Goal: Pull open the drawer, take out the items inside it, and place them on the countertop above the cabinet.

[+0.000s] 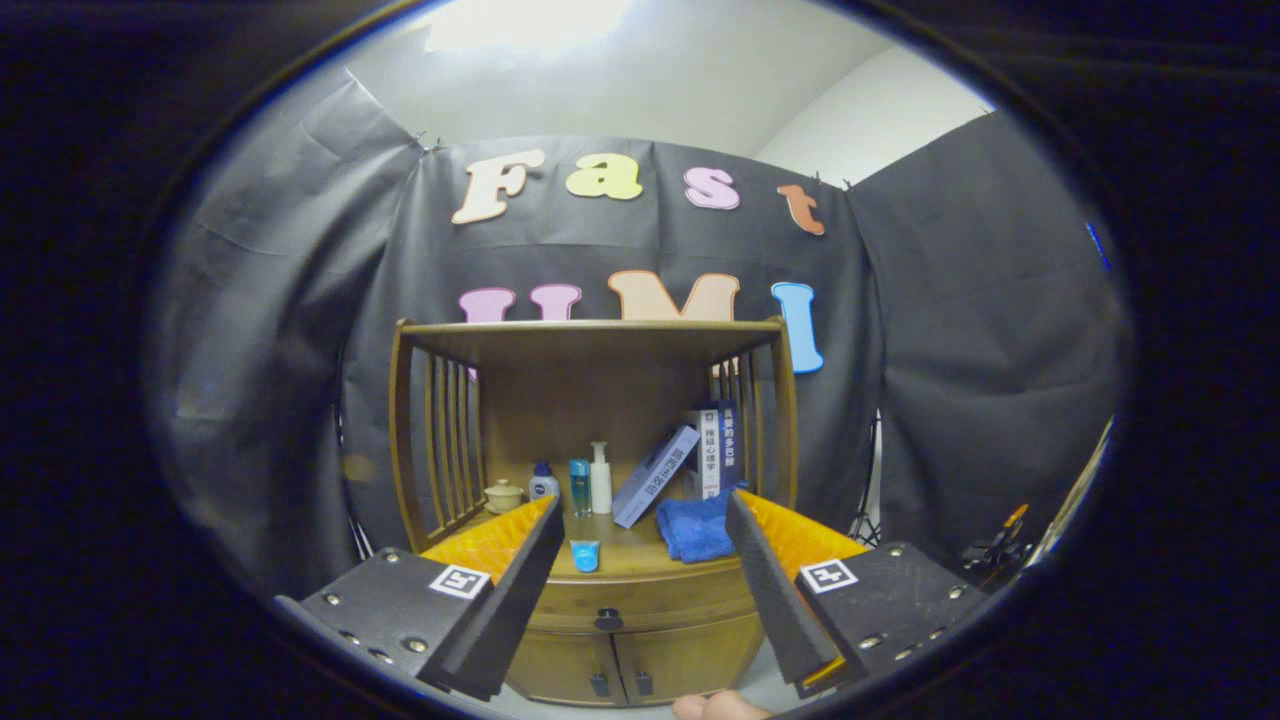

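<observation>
i'm holding the claw [640, 560] wide open and empty, well back from the cabinet [640, 640], lined up on the drawer [640, 605]. drawer's sitting shut, knob [608, 619] between the fingers. small blue cup [585, 554] and blue cloth [697, 528] are resting on the surface [630, 555] above. fits pre-pull or drawer closed again.

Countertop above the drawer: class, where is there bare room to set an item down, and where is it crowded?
The countertop is bare between the small blue cup and the blue cloth, and along its front edge above the drawer knob. The back is crowded: lidded pot, bottles, leaning book. The open tool holds nothing.
</observation>
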`<state>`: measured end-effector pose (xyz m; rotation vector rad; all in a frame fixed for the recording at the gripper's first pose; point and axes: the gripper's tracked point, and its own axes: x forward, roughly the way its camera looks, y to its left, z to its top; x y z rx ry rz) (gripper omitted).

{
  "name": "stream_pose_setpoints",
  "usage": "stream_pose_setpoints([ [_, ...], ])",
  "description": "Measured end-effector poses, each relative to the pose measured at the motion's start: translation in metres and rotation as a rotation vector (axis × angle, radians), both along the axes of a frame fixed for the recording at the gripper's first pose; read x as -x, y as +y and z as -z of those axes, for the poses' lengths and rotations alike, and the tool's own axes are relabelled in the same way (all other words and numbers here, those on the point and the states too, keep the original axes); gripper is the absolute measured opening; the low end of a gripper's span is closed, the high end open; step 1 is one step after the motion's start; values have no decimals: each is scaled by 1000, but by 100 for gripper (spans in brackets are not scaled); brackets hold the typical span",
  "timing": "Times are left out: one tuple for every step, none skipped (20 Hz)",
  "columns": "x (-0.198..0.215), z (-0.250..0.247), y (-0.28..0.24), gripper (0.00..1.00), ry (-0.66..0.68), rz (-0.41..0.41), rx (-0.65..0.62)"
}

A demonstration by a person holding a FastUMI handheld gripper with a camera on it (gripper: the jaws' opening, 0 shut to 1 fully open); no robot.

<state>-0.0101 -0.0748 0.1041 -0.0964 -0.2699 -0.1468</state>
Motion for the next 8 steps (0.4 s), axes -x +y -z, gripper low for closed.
stream_pose_setpoints([
  [6,-3,4,97,1,-16,8],
  [14,-3,8,97,3,-33,21],
  [20,1,8,97,16,-40,31],
  [25,9,5,97,33,-42,37],
  [30,16,4,97,54,-45,40],
  [33,24,1,97,73,-43,36],
  [37,29,0,97,85,-42,39],
  [38,35,-1,97,93,-42,46],
])
